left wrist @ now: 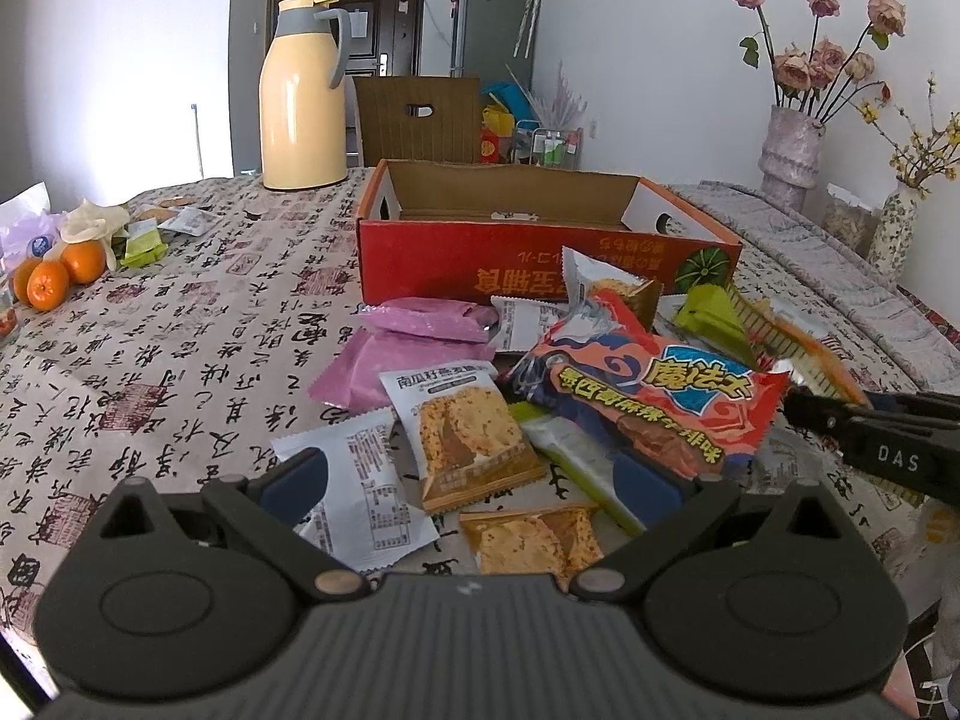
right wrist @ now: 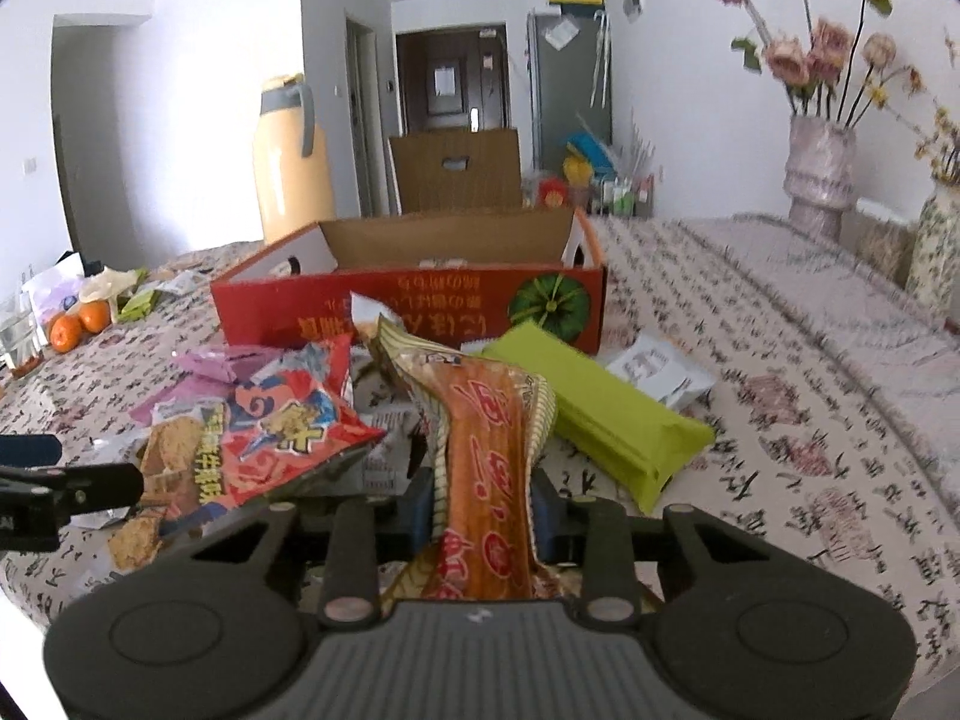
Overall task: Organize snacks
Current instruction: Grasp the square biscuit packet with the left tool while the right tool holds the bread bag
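Note:
A pile of snack packets lies on the patterned tablecloth in front of an open red cardboard box (left wrist: pixel 510 258) (right wrist: pixel 420 300). My right gripper (right wrist: pixel 483 510) is shut on an orange striped snack packet (right wrist: pixel 486 450), holding it just above the pile. Beside it lie a red crisp bag (right wrist: pixel 282 420) on the left and a green packet (right wrist: pixel 600 414) on the right. My left gripper (left wrist: pixel 474 480) stands open low over a biscuit packet (left wrist: pixel 468 426) and a white packet (left wrist: pixel 360 480), touching nothing. Pink packets (left wrist: pixel 408 354) lie behind them. In the left wrist view the right gripper (left wrist: pixel 798 405) comes in from the right.
A yellow thermos jug (left wrist: pixel 303 96) stands behind the box at the left. Oranges (left wrist: pixel 57 276) and loose wrappers lie at the far left. Vases with flowers (left wrist: pixel 789 150) stand at the back right. A brown carton (left wrist: pixel 420 120) is beyond the table.

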`<action>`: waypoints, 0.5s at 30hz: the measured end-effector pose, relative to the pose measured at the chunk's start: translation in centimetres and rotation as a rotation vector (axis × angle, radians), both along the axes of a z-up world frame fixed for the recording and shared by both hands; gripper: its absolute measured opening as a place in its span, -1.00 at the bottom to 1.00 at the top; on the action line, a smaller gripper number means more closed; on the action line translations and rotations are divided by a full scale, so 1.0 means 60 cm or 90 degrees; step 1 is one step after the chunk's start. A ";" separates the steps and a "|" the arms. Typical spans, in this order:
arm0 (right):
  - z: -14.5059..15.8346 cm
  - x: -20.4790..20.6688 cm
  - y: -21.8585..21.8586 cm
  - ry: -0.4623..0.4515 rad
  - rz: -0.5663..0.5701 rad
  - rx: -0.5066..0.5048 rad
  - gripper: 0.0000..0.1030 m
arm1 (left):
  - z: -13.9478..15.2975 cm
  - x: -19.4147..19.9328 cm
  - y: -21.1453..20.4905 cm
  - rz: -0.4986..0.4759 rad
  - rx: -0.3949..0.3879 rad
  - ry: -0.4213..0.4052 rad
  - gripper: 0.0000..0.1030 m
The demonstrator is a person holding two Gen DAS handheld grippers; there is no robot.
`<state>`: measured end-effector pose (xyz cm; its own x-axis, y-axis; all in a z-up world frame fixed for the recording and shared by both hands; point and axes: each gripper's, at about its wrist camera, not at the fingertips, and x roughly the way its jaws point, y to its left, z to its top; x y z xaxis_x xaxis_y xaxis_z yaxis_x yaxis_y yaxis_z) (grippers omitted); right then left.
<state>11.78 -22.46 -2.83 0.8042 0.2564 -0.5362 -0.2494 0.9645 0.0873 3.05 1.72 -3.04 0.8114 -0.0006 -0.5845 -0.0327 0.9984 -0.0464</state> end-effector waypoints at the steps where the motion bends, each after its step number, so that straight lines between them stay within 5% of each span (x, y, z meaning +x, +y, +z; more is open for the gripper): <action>1: 0.003 -0.005 0.000 -0.009 -0.003 0.000 -0.40 | 0.001 -0.001 -0.001 0.000 0.000 -0.001 1.00; 15: 0.013 -0.053 -0.022 -0.050 -0.026 0.025 -0.39 | -0.016 -0.016 -0.026 -0.008 0.002 0.060 1.00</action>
